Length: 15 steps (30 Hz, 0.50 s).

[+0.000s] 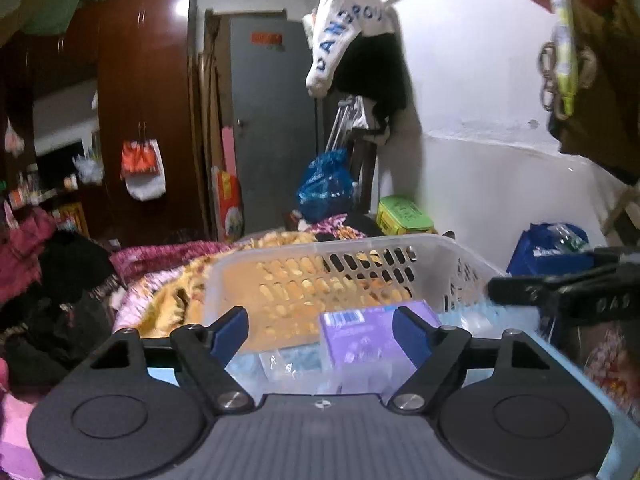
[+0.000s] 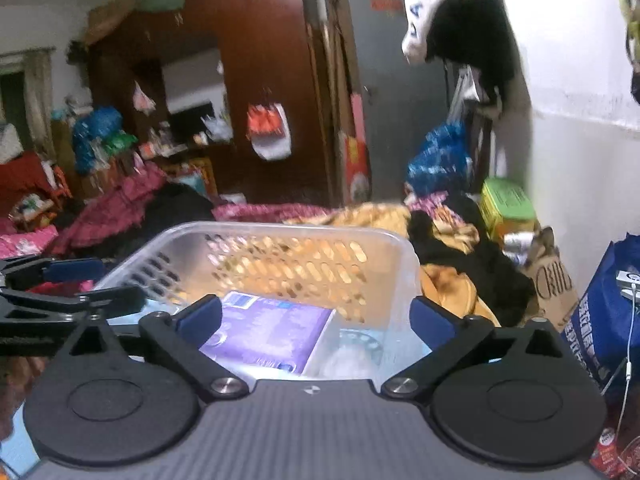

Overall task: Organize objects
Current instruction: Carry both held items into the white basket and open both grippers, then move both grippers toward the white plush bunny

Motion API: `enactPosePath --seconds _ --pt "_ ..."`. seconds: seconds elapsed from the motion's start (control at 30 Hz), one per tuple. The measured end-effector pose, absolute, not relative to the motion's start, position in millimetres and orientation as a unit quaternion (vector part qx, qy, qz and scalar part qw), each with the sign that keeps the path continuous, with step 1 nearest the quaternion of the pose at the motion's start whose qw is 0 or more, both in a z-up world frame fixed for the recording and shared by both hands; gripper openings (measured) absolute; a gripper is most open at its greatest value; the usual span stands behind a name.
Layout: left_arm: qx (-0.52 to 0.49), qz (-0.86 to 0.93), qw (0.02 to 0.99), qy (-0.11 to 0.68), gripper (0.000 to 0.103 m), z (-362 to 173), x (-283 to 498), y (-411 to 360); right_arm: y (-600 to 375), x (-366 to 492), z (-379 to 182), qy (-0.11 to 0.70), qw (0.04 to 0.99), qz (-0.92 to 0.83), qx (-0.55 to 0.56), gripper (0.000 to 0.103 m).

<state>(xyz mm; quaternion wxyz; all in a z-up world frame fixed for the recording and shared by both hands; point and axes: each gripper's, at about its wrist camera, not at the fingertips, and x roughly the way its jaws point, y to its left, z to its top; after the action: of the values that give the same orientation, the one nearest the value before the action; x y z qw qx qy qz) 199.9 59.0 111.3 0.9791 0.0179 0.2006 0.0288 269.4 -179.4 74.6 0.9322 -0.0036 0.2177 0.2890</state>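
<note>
A translucent plastic basket with slotted walls rests on a bed. Inside it lies a purple box beside clear plastic packets. My left gripper hovers over the basket's near edge, open, its blue pads touching nothing. My right gripper is also over the near edge and wide open, with nothing gripped. Each gripper shows at the side of the other's view: the right one and the left one.
An orange patterned blanket and dark clothes surround the basket. A green box and a blue plastic bag sit behind it by the white wall. A blue shopping bag stands at the right. A brown wardrobe stands beyond.
</note>
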Motion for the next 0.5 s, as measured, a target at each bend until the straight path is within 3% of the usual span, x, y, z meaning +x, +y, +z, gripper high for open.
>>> enactPosePath --seconds 0.2,0.5 --pt "0.031 0.046 0.986 0.155 0.082 104 108 61 -227 211 40 0.159 0.936 0.313 0.032 0.103" --pt "0.010 0.094 0.991 0.094 0.090 67 17 72 -251 155 -28 0.145 0.917 0.357 0.100 0.103"
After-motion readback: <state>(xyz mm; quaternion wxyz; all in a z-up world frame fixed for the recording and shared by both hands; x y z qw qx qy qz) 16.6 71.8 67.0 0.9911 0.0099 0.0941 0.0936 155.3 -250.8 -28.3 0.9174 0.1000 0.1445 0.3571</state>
